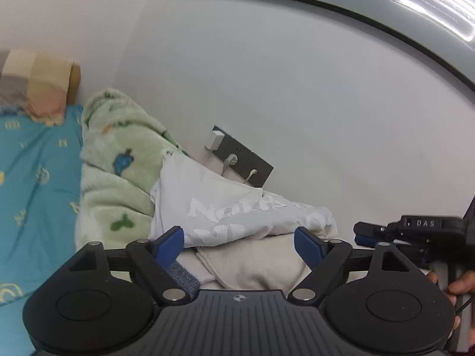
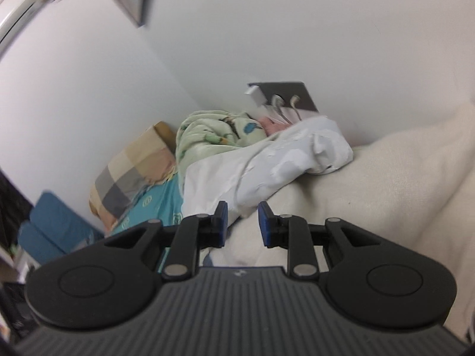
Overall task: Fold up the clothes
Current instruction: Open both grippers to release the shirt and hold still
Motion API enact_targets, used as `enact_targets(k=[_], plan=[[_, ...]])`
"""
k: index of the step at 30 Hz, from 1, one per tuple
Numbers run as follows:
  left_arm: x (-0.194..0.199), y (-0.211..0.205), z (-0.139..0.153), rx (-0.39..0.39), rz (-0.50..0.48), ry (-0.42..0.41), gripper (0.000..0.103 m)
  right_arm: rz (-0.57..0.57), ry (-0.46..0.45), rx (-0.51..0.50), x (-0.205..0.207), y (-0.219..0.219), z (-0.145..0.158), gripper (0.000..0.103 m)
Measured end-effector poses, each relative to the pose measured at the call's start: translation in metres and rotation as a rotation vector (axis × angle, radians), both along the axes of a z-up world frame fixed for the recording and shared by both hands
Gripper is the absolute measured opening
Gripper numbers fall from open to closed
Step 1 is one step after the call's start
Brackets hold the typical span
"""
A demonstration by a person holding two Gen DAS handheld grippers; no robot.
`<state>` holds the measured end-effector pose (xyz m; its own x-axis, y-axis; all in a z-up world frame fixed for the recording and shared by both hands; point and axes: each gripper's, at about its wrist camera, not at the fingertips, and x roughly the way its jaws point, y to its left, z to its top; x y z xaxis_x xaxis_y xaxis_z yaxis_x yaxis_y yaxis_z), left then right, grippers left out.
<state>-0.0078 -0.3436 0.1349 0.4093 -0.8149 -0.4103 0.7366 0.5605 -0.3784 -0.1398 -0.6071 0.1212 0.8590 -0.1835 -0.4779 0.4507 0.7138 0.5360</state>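
Both grippers hold nothing: left gripper (image 1: pixel 239 244) spread wide, right gripper (image 2: pixel 242 224) narrowly parted. White printed shirt (image 1: pixel 234 207) lies crumpled on cream bedding (image 2: pixel 371 184), touching a green fleece blanket (image 1: pixel 118 154), below a wall socket (image 1: pixel 243 160) with 2 plugs.

A crumpled T-shirt (image 1: pixel 237 204) lies on a blanket (image 1: pixel 258 264) spread over the bed, against the wall (image 1: pixel 297 103). Left of the T-shirt sits a bunched fleece throw (image 1: pixel 115 160), touching it. Farther left lies the bedsheet (image 1: pixel 38 172), with a pillow (image 1: pixel 38 86) at its far end. A wall socket panel (image 1: pixel 242 157) sits just behind the T-shirt.
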Motion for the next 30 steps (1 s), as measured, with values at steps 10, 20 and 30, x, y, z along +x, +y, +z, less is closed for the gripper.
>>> enact_targets(k=[10,20,30], plan=[[-0.072,0.032,0.024,0.059,0.067,-0.153,0.100,0.038,-0.004,-0.207,-0.035,0.058,0.028,0.027],[-0.113,0.056,0.034,0.082,0.120,-0.214,0.103,0.045,-0.047,-0.390,-0.068,0.110,0.035,0.079],[-0.133,0.070,0.042,0.088,0.152,-0.254,0.103,0.047,-0.019,-0.431,-0.077,0.132,0.029,0.079]])
